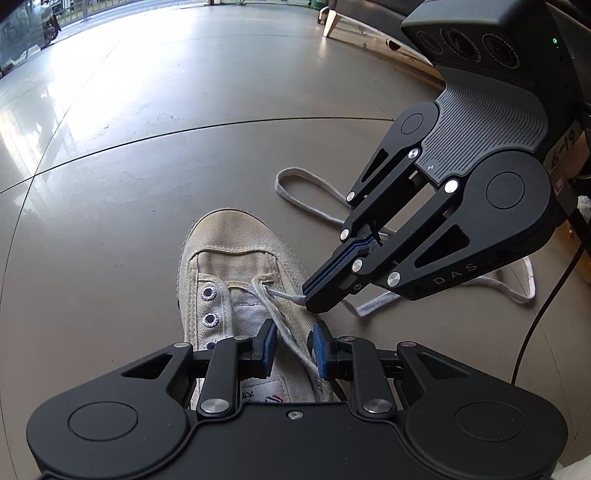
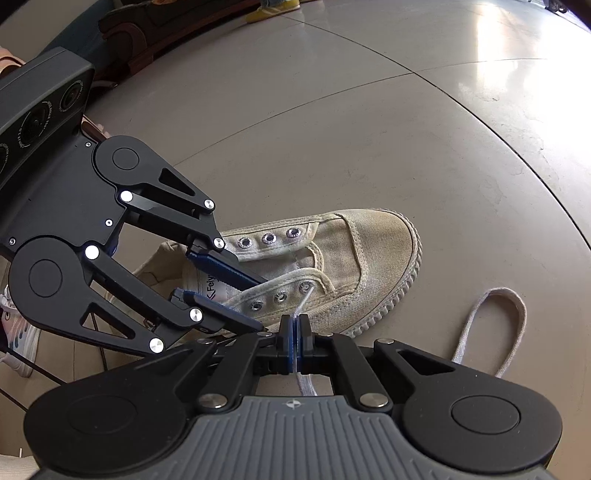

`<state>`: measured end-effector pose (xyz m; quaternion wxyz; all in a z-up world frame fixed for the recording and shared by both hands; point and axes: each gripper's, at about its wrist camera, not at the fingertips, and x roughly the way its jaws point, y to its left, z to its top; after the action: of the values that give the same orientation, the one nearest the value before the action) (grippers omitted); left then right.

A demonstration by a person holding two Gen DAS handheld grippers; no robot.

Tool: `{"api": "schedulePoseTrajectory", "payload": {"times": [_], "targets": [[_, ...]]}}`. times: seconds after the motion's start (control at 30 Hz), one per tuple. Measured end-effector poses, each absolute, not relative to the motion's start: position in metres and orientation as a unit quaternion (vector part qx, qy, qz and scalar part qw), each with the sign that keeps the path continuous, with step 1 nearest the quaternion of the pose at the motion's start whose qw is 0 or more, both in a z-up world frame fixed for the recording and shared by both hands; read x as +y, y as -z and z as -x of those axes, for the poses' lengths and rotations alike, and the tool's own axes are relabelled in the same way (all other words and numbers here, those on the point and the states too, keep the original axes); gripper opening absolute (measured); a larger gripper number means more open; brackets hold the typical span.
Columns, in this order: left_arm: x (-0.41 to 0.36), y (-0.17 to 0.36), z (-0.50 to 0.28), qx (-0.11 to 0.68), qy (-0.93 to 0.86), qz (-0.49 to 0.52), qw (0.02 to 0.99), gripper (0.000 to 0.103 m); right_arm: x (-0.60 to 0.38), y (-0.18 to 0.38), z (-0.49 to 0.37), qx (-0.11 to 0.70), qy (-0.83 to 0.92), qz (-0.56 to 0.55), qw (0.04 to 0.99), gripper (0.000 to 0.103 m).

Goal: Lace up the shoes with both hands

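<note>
A worn beige canvas shoe (image 1: 236, 240) (image 2: 369, 251) lies on the tiled floor, toe pointing away from me. Its white lace (image 1: 306, 184) (image 2: 491, 321) trails in loose loops on the floor to the right. My right gripper (image 1: 308, 299) (image 2: 295, 325) is shut on a lace strand that comes out of the front eyelet (image 2: 306, 286). My left gripper (image 1: 295, 343) (image 2: 260, 305) is open, astride the shoe's near eyelet flap. A lace strand runs through the gap between its blue pads (image 1: 271, 343), which do not press on it.
A black cable (image 1: 535, 332) runs across the floor at the right. A wooden furniture leg (image 1: 332, 22) stands far back. Dark furniture (image 2: 147, 29) and a white sneaker (image 2: 14, 332) are at the left.
</note>
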<state>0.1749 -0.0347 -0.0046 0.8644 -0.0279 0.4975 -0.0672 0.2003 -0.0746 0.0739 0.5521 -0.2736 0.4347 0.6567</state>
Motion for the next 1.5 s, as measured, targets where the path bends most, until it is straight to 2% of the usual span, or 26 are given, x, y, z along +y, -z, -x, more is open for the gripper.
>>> {"api": "schedulePoseTrajectory", "payload": {"times": [0.5,0.67,1.4,1.5], "targets": [[-0.049,-0.003,-0.179,0.48,0.075,-0.033,0.874,0.018,-0.068,-0.087,-0.213,0.426,-0.663,0.321,0.525,0.002],[-0.03,-0.007,-0.164,0.473,0.077,-0.052,0.876,0.018,-0.068,-0.092,-0.22,0.422,-0.662,0.326,0.526,0.002],[-0.065,0.007,-0.15,0.462,0.078,-0.057,0.882,0.018,-0.087,-0.11,-0.255,0.402,-0.648,0.302,0.572,0.002],[-0.071,0.007,-0.146,0.457,0.08,-0.071,0.883,0.018,-0.094,-0.113,-0.263,0.401,-0.648,0.285,0.581,0.006]]}}
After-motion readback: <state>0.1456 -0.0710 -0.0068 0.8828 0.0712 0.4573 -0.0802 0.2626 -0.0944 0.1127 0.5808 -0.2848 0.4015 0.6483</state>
